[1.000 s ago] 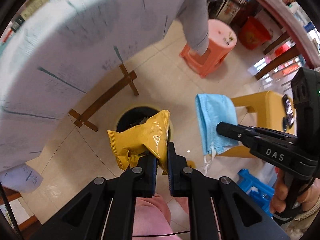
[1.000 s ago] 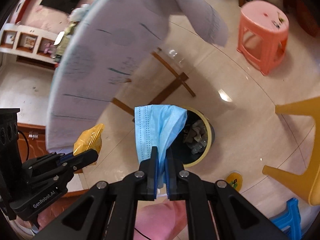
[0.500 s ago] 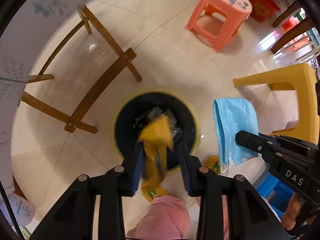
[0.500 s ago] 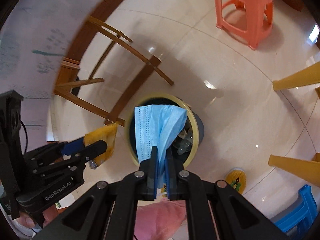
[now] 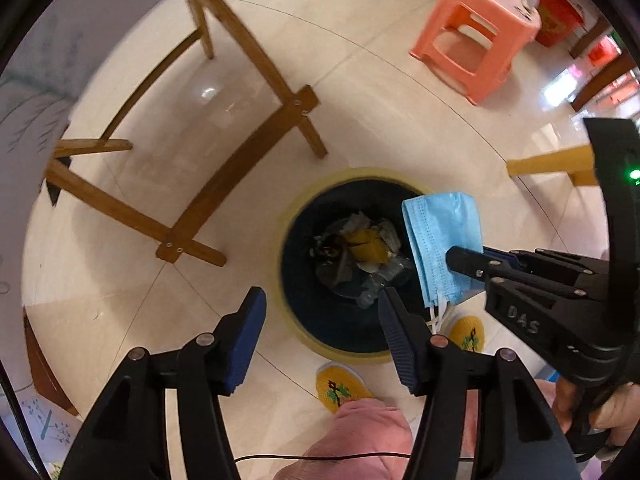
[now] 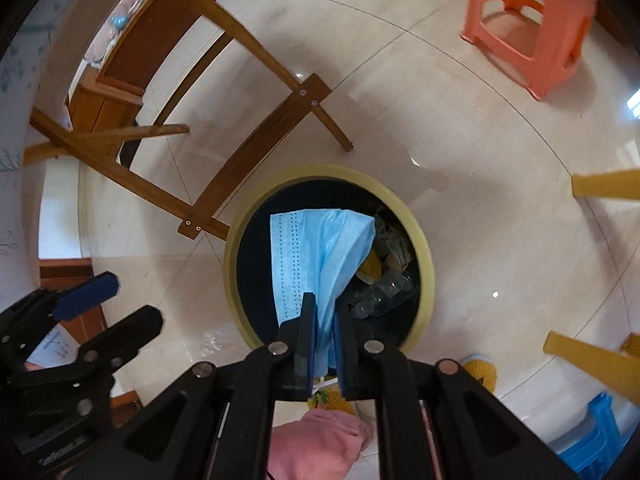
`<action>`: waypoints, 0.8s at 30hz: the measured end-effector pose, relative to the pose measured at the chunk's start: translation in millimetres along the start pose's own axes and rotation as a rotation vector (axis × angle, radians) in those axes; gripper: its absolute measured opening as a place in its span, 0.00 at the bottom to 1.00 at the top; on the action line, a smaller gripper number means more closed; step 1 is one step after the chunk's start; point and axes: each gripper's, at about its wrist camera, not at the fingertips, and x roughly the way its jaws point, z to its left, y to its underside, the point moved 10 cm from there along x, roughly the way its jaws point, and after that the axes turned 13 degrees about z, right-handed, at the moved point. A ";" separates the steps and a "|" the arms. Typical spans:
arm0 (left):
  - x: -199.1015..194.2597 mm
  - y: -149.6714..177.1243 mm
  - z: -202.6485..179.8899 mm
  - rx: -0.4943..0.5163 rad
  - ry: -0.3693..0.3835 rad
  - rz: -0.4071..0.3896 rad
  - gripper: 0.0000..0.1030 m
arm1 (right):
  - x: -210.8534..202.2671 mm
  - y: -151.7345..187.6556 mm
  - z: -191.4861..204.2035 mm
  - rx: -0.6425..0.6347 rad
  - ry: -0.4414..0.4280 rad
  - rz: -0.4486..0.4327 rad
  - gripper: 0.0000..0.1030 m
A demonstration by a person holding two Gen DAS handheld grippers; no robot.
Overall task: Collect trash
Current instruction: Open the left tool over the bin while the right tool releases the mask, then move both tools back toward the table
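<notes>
Blue mask hiding bin contents

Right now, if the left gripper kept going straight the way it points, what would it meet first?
Probably the near rim of the trash bin, which sits between the fingertips of the left gripper, whose empty jaws are opening. A little farther forward lies the bin's pile with the yellow wrapper. Depth is unclear.

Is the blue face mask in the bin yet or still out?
Out: the blue pleated face mask hangs between the right gripper's opening jaws, above the yellow-rimmed bin.
</notes>
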 end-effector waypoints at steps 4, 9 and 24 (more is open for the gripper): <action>-12.1 1.7 15.0 -0.044 0.002 -0.031 0.55 | 1.0 -3.6 10.9 -0.013 -0.007 0.009 0.39; -33.5 11.0 24.3 -0.066 0.017 -0.058 0.55 | -9.3 -3.4 23.2 -0.026 -0.010 0.008 0.48; -177.1 44.3 33.8 -0.060 0.046 -0.165 0.55 | -138.8 20.8 84.1 -0.087 0.011 -0.051 0.48</action>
